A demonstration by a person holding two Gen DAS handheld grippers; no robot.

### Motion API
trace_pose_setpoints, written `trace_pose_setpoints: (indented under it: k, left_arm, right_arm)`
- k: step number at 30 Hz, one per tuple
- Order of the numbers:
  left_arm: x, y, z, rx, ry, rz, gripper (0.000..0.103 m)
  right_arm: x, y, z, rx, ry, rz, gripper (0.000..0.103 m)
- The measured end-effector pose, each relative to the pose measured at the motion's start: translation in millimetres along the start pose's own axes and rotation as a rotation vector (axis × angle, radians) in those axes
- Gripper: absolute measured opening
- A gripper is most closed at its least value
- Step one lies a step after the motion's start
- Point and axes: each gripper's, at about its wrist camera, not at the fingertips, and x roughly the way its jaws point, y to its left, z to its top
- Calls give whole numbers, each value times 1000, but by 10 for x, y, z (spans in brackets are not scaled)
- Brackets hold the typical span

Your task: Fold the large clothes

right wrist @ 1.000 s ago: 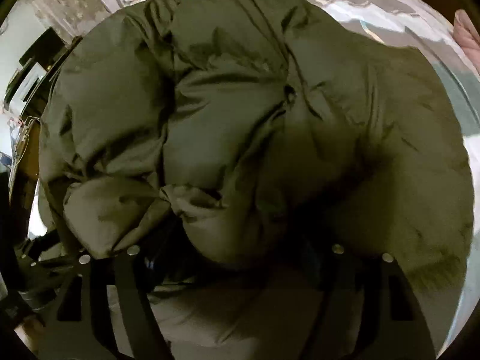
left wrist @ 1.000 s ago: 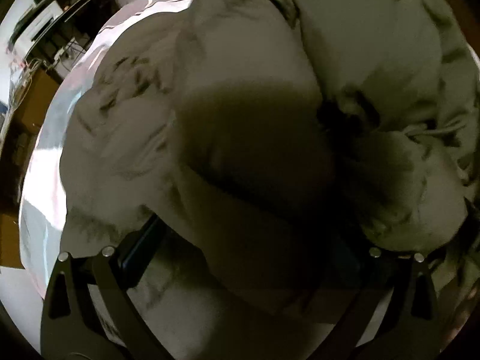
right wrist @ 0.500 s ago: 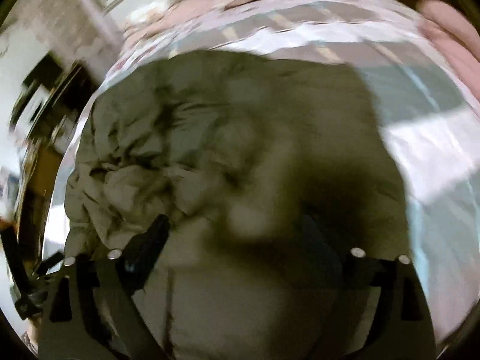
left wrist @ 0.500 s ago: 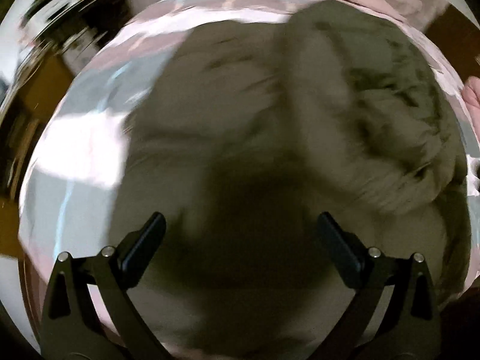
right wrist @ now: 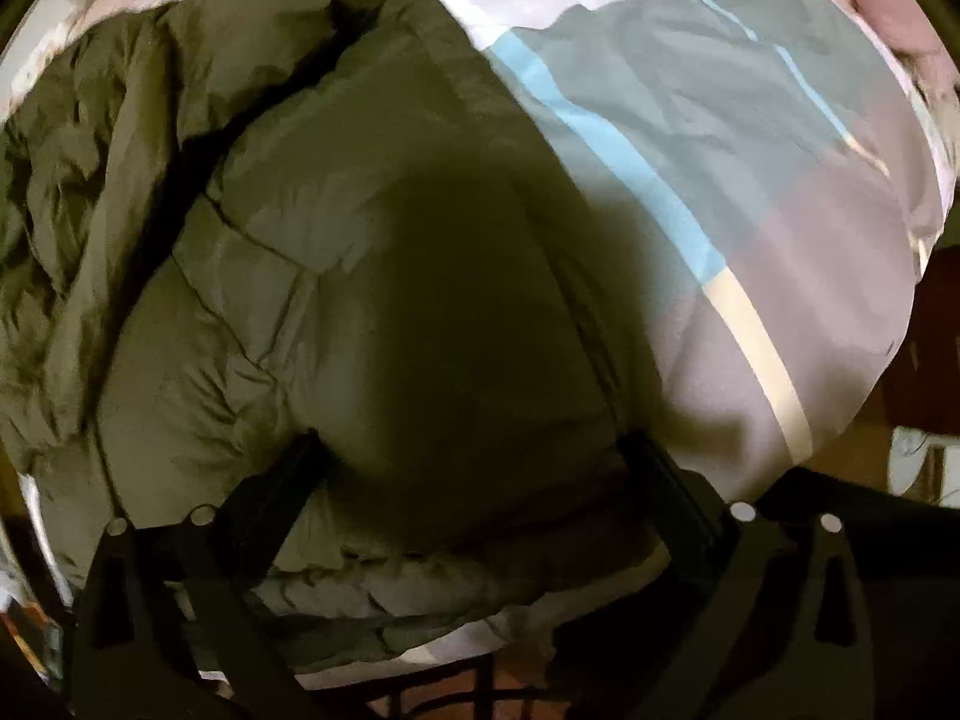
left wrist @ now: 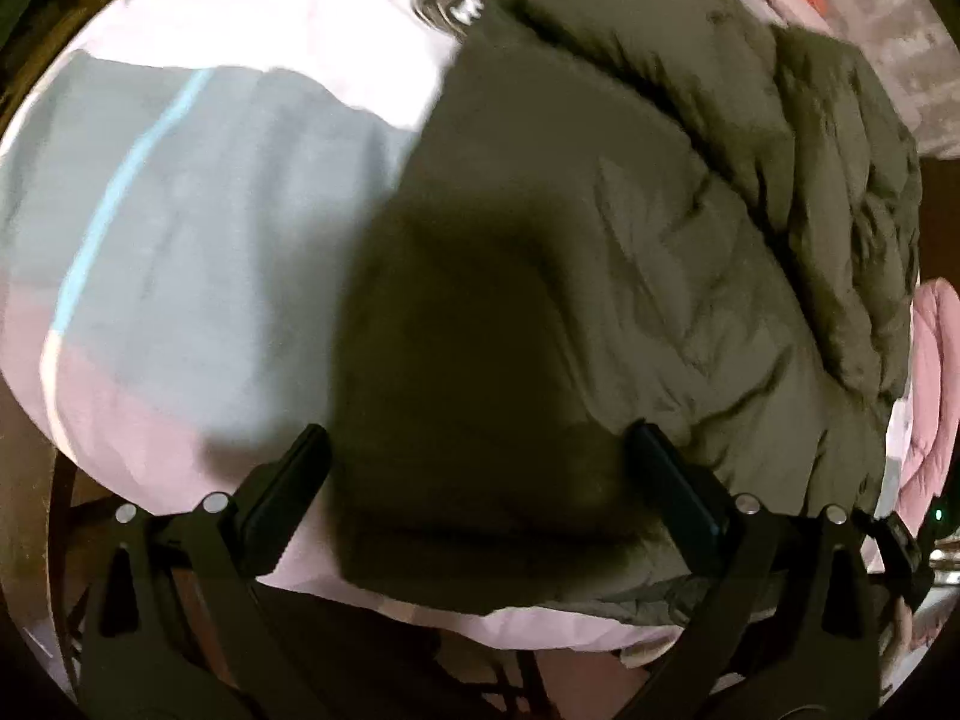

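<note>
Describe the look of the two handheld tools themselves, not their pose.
Both look alike. The left tool and right tool each have two matte black fingers with flat rectangular pads, on black angular linkages with triangular cut-outs and pairs of round silver rivets. No cables, markings or sleeves are visible.

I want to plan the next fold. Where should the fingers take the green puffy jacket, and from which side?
Probably the near hem of the jacket, one corner per gripper. Both the left gripper and right gripper are open just above that edge, which lies flat on the bedspread. Come in low from the near side; the far part is bunched up.
</note>
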Motion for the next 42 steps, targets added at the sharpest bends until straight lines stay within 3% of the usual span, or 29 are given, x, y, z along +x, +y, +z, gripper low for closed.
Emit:
trace_pose_setpoints:
  k: [3,4,6,11,13,15,17,19,20,22,23,24,25,26,28,29,31,32,36,37,39,40,41,42]
  left_arm:
    - [27,-20,-37,7,-8,35,99]
    - [12,-33,-61,25,-33,76,89]
    - [8,-117,-111,91,-56,137,81]
    - [2,-206,-224,166,-90,257,82]
    - [10,-75,-256,116,-80,259,90]
    - [1,40,-273,74,-64,228,92]
    - [-78,83,-296,67,-77,192,88]
    - [-131,61,-277,96,-79,202,84]
    - [-141,52,-316,105,-73,211,84]
    - [-116,-19,-283,107,-64,223,84]
    - [-90,-16,-286,101,-58,227,84]
    - [-14,-11,-159,100,-53,229,85]
    - [32,-2,-79,100,-51,236,86]
    - [61,-19,-65,102,-51,240,86]
    - [61,-42,-56,115,-61,241,86]
    - [80,-43,-29,115,-59,232,86]
    - [126,4,-66,92,-51,201,87]
    - [121,28,-54,76,-38,179,87]
    - [75,80,-30,55,-21,144,91]
    - [104,105,-29,46,-16,130,91]
    - [156,148,-15,21,5,89,91]
    - [177,140,-14,11,10,81,88]
    - [174,114,-12,8,7,73,82]
    - [159,98,-7,8,3,53,61]
  right_arm:
    - [-39,-111,-3,40,-23,20,102]
    - [-75,-195,-10,80,-43,33,102]
    - [-92,-355,-39,140,-54,32,102]
    - [-64,-474,-60,151,-43,10,102]
    - [-98,-467,-52,162,-83,-7,102]
    - [-268,-489,-142,186,-167,72,99]
    - [-495,-447,-319,151,-261,229,91]
    - [-643,-267,-415,14,-298,337,79]
    - [-613,-92,-458,-89,-261,319,71]
    - [-330,57,-449,-137,-129,187,61]
    - [-117,-36,-439,-89,-54,130,52]
    - [34,-185,-425,-24,-17,140,45]
    - [101,-318,-406,46,1,158,31]
    - [67,-360,-396,72,-2,165,30]
    - [-140,-418,-411,85,-74,181,37]
    - [-229,-465,-424,102,-110,176,52]
    - [-432,-620,-443,169,-197,154,72]
    - [-500,-719,-436,212,-219,90,82]
    - [-360,-841,-368,224,-165,-20,84]
    - [-329,-709,-273,204,-148,-35,90]
    - [-77,-562,-337,142,-46,-2,92]
    - [1,-567,-337,145,-8,76,89]
    - [90,-574,-355,160,32,179,62]
    - [85,-574,-369,164,31,216,47]
